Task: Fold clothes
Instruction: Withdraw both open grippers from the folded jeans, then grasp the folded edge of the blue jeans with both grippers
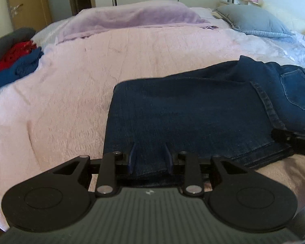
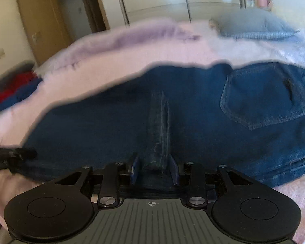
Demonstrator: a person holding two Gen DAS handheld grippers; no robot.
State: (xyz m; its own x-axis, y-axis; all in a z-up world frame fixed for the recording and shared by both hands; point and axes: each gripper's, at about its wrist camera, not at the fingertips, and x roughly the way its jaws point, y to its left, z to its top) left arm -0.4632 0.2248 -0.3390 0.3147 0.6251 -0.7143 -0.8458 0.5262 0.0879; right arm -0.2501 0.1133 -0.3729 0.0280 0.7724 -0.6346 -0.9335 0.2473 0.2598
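Your left gripper (image 1: pixel 150 155) and right gripper (image 2: pixel 154 167) each have fingers clamped on the jeans (image 1: pixel 193 109) (folded denim) lying on the bed (image 1: pixel 71 101).

left tool (image 1: pixel 150 155) and right tool (image 2: pixel 154 167) angled down, both clamped on fabric.
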